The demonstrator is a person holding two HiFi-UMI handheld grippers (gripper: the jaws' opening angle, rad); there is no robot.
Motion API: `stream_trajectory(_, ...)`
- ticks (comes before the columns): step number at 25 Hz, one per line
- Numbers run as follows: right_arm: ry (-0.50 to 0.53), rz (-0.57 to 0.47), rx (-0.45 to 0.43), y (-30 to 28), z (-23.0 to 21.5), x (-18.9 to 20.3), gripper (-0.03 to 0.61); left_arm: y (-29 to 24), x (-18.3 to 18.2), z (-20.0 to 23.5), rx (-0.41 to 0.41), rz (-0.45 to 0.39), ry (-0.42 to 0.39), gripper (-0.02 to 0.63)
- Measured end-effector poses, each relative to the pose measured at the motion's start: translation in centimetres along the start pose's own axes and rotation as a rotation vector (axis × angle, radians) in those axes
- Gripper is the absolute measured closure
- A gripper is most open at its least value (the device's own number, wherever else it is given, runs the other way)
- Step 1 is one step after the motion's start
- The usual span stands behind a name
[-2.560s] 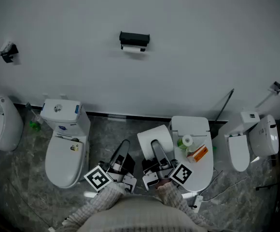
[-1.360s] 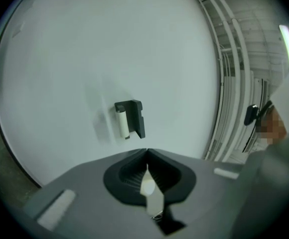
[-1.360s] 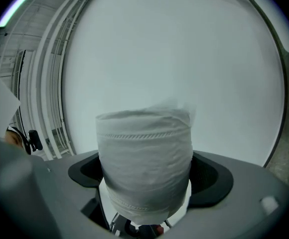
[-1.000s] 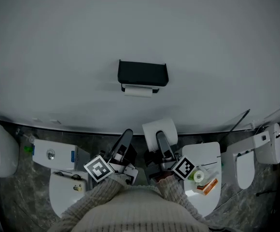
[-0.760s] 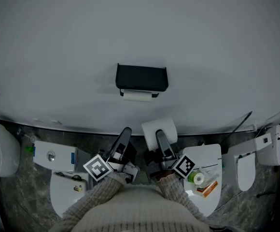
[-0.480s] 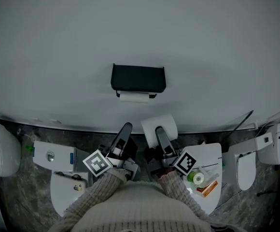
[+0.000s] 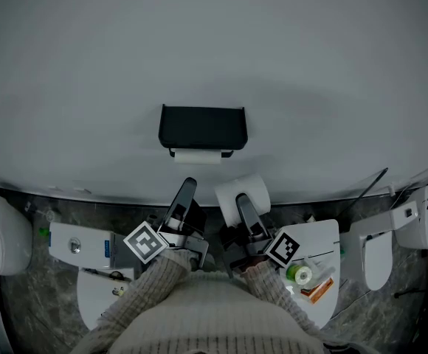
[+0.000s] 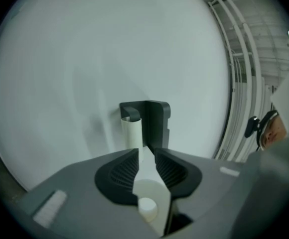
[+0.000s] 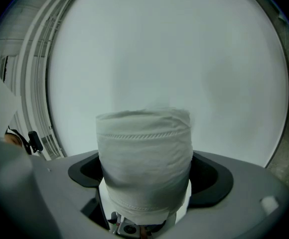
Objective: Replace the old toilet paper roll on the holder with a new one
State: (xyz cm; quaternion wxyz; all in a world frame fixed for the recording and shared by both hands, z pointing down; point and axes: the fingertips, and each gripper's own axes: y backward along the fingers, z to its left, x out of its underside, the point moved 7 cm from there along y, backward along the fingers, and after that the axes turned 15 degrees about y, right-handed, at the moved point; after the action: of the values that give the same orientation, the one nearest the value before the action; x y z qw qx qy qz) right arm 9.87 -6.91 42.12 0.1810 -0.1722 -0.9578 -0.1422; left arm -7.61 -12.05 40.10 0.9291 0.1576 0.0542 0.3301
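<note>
A black paper holder [image 7: 203,127] is fixed to the grey wall, and the thin old roll [image 7: 198,156] hangs under it. My left gripper [image 7: 187,185] points up at it from just below. In the left gripper view the holder [image 8: 154,118] and old roll [image 8: 131,133] stand straight ahead, beyond the left gripper [image 8: 148,156]. Its jaws are opening and a narrow gap shows, with nothing between them. My right gripper [image 7: 241,200] is shut on the full white new roll [image 7: 254,186], held upright below and right of the holder. That new roll [image 9: 144,153] fills the right gripper [image 9: 147,176].
Below stand a white toilet tank [image 7: 85,243] at the left and a closed toilet lid [image 7: 325,234] at the right, bearing a green tape roll [image 7: 299,272] and an orange packet [image 7: 316,286]. More white fixtures sit at far left [image 7: 4,234] and far right [image 7: 398,223].
The holder has grown larger in the head view as I came closer to the wall. Both grippers have moved up toward it, the left one nearest; the right still carries the new roll.
</note>
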Motion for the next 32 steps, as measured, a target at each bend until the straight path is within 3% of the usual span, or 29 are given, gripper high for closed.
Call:
stream_trajectory(9, -0.016, 0.000, 0.017, -1.2, -1.5, -1.0, 0.081, -2.0, -1.1, 1.3, -0.058, -0.046, -0.002, 0.398)
stream_trajectory(14, -0.016, -0.010, 0.025, -2.1, -2.3, -2.0, 0.081, -3.6, -2.1, 2.1, -0.077, -0.078, 0.001, 0.359)
stream_trajectory(26, -0.010, 0.016, 0.015, -2.9, -2.7, -2.3, 0.081, -5.3, -2.6, 2.6, -0.053, -0.077, 0.029, 0.342)
stream_trajectory(32, 0.001, 0.013, 0.026, -2.9, -2.9, -2.7, 0.081, -5.8, -2.6, 2.5, 0.016, -0.055, 0.057, 0.427)
